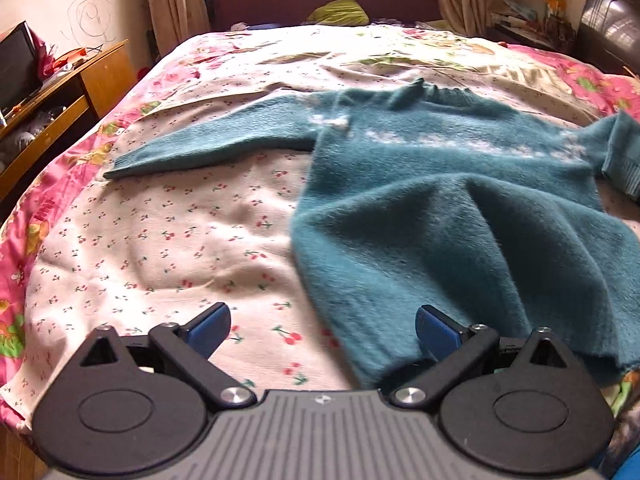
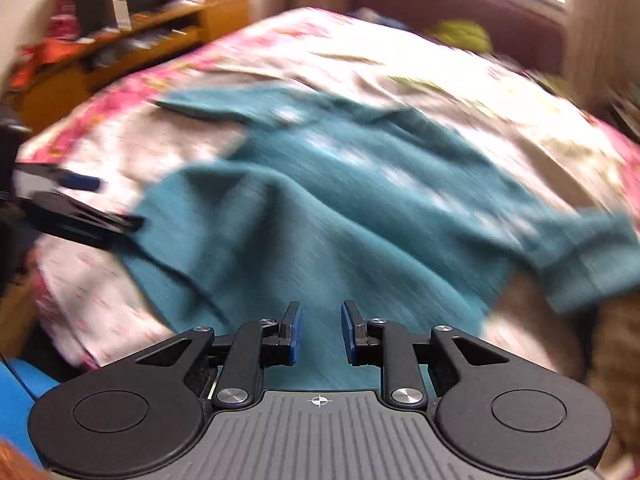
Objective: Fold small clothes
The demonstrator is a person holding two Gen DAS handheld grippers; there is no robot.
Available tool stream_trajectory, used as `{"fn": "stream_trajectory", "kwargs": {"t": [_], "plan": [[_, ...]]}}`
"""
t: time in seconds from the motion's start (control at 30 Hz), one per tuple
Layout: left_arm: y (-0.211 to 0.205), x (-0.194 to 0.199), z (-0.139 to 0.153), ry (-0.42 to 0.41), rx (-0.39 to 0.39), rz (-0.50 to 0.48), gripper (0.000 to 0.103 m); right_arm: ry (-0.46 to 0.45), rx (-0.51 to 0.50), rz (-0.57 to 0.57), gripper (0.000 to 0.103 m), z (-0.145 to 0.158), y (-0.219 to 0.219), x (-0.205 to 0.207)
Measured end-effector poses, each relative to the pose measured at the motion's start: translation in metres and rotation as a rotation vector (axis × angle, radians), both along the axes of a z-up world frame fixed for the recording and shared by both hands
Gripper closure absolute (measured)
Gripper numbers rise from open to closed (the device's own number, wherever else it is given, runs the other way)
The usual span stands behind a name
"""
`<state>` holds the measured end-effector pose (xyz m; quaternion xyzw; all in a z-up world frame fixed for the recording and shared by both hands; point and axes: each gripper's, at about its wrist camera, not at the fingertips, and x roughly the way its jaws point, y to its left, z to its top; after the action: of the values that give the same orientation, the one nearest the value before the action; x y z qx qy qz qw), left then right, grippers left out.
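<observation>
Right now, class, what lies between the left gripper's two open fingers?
In the left wrist view, the left gripper frames bare cherry-print bedsheet on its left side and the hem corner of the teal sweater on its right, under that fingertip.

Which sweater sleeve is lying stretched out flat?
The sleeve on the left of the left wrist view lies straight on the bedsheet; the other sleeve, at the right edge, is bent back on itself.

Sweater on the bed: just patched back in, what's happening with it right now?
A teal knit sweater lies spread on the cherry-print bedsheet, one sleeve stretched out flat, nothing folded yet. The left claw is wide open at the hem's corner. The right claw, partly open, hovers over the hem, gripping nothing; that view is motion-blurred.
</observation>
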<state>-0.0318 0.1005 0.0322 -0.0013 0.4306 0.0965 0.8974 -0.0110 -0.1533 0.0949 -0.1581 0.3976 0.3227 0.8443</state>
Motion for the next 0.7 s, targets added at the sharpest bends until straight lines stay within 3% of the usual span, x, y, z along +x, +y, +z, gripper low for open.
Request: {"fn": "stream_trajectory", "kwargs": {"t": [0.2,0.37,0.5,0.53,0.63,0.7], "plan": [[0.021,-0.005,0.011,-0.039,0.016,0.050,0.000,0.069,0.115,0.266,0.071,-0.019,0.076,0.015],[0.043,-0.010,0.015,-0.070,-0.036,0.098,0.000,0.114,0.073,0.475,0.065,-0.039,0.129,0.009],[0.054,-0.014,0.015,-0.085,-0.083,0.113,0.000,0.100,0.047,0.533,0.065,-0.052,0.153,0.003],[0.057,-0.015,0.016,-0.093,-0.084,0.115,0.000,0.076,0.042,0.518,0.066,-0.055,0.157,0.002],[0.064,-0.019,0.024,-0.120,-0.087,0.121,0.000,0.109,0.072,0.442,0.101,-0.062,0.170,0.010],[0.069,-0.021,0.033,-0.146,-0.080,0.124,0.000,0.156,0.114,0.387,0.101,-0.060,0.176,0.016]]}}
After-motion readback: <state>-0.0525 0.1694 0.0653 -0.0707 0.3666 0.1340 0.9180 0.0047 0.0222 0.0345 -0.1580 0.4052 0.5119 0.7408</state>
